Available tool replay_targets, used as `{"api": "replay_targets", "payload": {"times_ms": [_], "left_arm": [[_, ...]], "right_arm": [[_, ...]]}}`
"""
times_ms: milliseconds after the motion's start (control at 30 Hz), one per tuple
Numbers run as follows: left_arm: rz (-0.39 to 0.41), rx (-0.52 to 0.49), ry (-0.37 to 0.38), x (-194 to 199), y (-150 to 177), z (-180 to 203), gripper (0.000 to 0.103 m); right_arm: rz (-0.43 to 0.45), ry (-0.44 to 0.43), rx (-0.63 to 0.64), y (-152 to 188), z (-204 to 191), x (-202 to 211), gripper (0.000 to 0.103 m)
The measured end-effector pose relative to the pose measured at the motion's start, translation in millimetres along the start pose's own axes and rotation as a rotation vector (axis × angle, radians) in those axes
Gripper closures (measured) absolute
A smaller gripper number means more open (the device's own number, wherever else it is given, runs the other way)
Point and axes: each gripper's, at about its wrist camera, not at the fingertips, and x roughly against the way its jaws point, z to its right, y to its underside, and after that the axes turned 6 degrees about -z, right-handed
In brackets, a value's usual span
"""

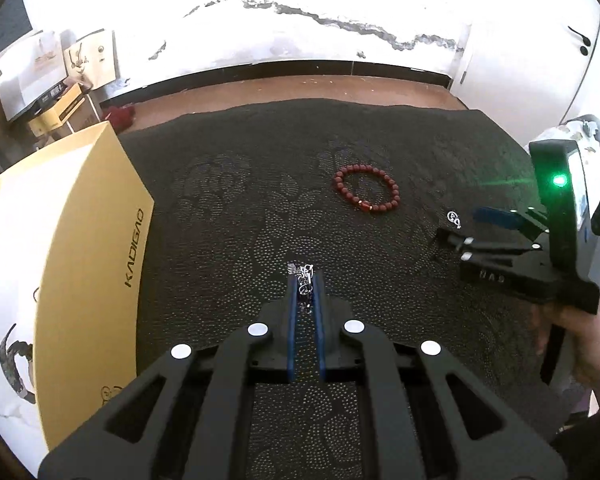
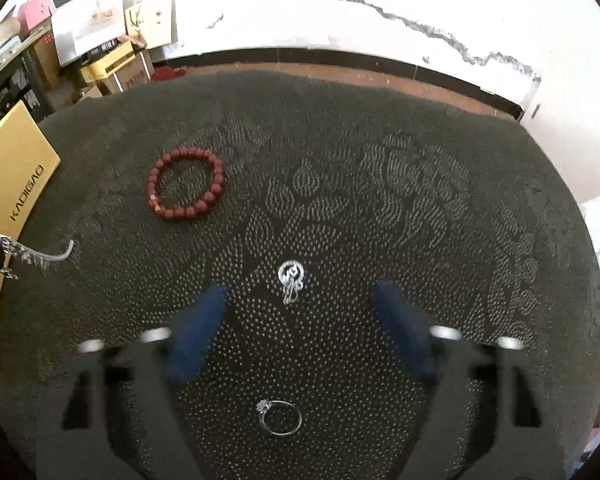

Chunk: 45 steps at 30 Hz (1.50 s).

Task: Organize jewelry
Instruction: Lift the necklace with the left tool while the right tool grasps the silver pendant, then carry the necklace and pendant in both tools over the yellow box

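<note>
By the left edge of the surface, beside the yellow KADIGAO box, the left gripper has its jaws closed on a silver chain; carry it slowly so it does not slip. Near the front edge, the right gripper holds its jaws wide open around the silver pendant, apart from it, so it should descend centred before closing.

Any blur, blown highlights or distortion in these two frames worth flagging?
Left wrist view: sharp; the wall is blown out, the box edge bows from fisheye, and a green LED flares on the right hand-held gripper. Right wrist view: its own fingers are motion-smeared, while the earring and ring stay fairly crisp.
</note>
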Motion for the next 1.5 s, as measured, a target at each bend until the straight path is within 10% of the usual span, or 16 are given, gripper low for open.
{"api": "replay_targets", "payload": {"times_ms": [67,233,933,1500], "left_arm": [[0.003,0.001,-0.001,0.6,0.4,-1.7,0.096],[0.002,0.005,-0.001,1.1,-0.8,-3.1,0.096],[0.033,0.01,-0.023,12.9,-5.1,-3.7,0.096],[0.029,0.087,-0.034,89.2,11.1,-54.4,0.096]], "right_arm": [[0.001,0.01,-0.004,-1.2,0.6,1.0,0.074],[-0.003,0.006,0.043,-2.8,-8.8,1.6,0.095],[0.077,-0.088,0.002,-7.3,-7.1,69.8,0.097],[0.096,-0.08,0.062,3.0,-81.1,175.9,0.097]]}}
